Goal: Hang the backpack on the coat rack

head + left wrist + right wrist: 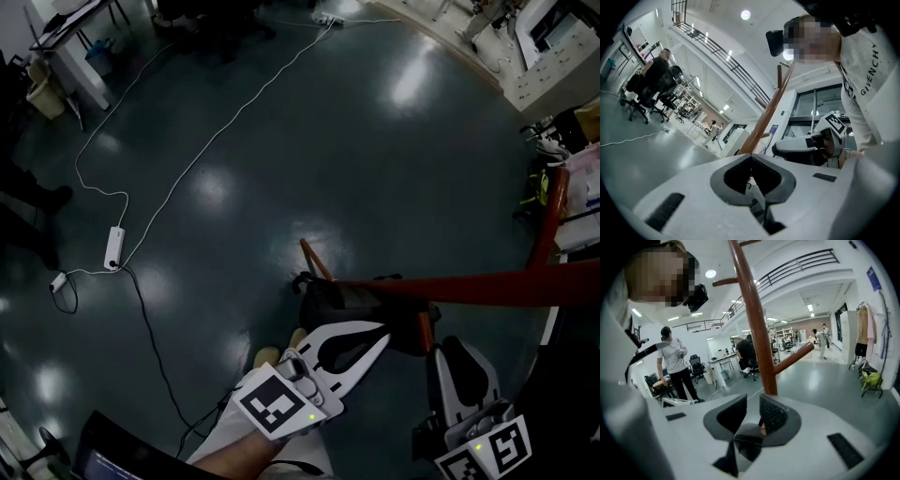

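Right gripper view shows the coat rack standing upright, long axis vertical.

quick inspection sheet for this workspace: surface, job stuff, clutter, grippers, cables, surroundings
surface: dark glossy floor, reflecting ceiling lights.
job's things: red-brown coat rack; dark backpack against its pole. Whether it hangs from a peg cannot be told.
clutter: what looks like a yellow-green bag low by the wall.
grippers: left gripper jaws together, empty; right gripper jaws apart, nothing between them.
cables: white cable crosses the floor to a power strip; a black cable runs on from there.
surroundings: open office with an office chair, a seated person and a standing person.
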